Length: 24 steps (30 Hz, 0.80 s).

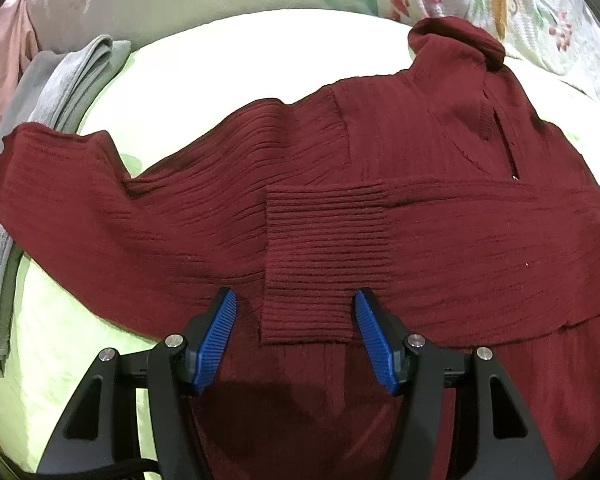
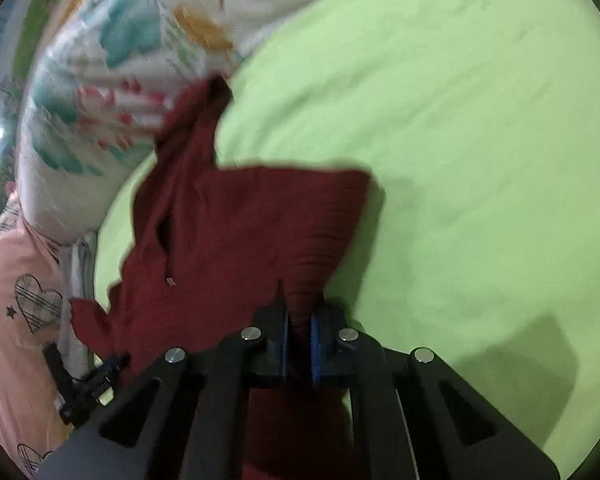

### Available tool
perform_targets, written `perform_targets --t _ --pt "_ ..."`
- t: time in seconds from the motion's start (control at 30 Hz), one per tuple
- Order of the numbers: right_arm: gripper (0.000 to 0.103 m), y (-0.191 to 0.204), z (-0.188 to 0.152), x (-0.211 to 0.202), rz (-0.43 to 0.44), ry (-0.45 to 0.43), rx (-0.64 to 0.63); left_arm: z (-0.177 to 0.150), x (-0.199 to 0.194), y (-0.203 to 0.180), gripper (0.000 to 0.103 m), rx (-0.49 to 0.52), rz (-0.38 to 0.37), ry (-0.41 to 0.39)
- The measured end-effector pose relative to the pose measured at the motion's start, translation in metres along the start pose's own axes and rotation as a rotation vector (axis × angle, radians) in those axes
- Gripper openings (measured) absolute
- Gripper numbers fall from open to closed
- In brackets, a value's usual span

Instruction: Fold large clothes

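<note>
Sweater (image 1: 340,184), maroon, ribbed, spread across green bed (image 1: 228,60); one cuff (image 1: 324,264) folded over the body. Left claw (image 1: 295,308) released, jaws wide, straddling the cuff without gripping. Right claw (image 2: 299,320) clenched on a bunch of sweater fabric. Grey towel (image 1: 60,92) folded near the far sleeve. Floral pillow (image 2: 112,80) just beside the collar (image 2: 204,108).
</note>
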State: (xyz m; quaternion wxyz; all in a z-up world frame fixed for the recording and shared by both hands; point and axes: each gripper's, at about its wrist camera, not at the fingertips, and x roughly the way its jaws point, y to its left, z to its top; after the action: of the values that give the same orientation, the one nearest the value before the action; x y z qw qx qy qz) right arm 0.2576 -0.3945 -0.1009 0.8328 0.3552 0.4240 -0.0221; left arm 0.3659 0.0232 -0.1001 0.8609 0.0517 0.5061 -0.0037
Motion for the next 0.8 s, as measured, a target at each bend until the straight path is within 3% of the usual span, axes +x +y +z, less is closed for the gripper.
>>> perform_targets --t 0.1,0.23,0.27,0.33,0.37,0.43,0.53,0.6,0.63,0.73,0.8 --pt "0.008 0.000 0.005 -0.014 -0.034 -0.056 -0.039 -0.002 0.001 -0.004 0.061 0.018 0.011 -0.004" --pt "0.011 0.000 0.000 0.011 -0.167 0.044 -0.101 -0.004 0.001 -0.006 0.061 0.029 0.010 -0.012" --pt "0.018 0.003 -0.002 0.007 -0.190 0.029 -0.112 -0.004 0.000 -0.004 0.061 0.025 -0.001 -0.010" --pt "0.021 0.018 -0.009 -0.017 -0.275 -0.076 -0.138 -0.005 -0.001 -0.001 0.062 0.020 -0.011 -0.008" --pt "0.022 0.030 -0.015 -0.031 -0.279 -0.133 -0.164 -0.005 -0.001 -0.001 0.062 0.018 -0.014 -0.008" --pt "0.022 0.047 -0.026 -0.039 -0.195 -0.144 -0.221 -0.005 -0.001 -0.001 0.062 0.015 -0.011 -0.009" --pt "0.022 0.060 -0.047 -0.018 -0.188 -0.003 -0.304 -0.007 -0.003 0.000 0.062 0.004 -0.015 -0.011" --pt "0.019 0.043 -0.057 -0.005 -0.262 0.066 -0.276 -0.010 -0.007 0.006 0.066 -0.015 -0.036 -0.012" --pt "0.019 0.037 -0.059 -0.010 -0.255 0.048 -0.256 -0.013 -0.011 0.011 0.072 -0.029 -0.045 -0.014" --pt "0.023 0.043 -0.061 -0.032 -0.246 -0.003 -0.208 -0.024 -0.022 0.030 0.073 -0.083 -0.067 -0.028" --pt "0.027 0.058 -0.066 -0.047 -0.159 -0.033 -0.221 -0.029 -0.031 0.047 0.073 -0.138 -0.087 -0.042"
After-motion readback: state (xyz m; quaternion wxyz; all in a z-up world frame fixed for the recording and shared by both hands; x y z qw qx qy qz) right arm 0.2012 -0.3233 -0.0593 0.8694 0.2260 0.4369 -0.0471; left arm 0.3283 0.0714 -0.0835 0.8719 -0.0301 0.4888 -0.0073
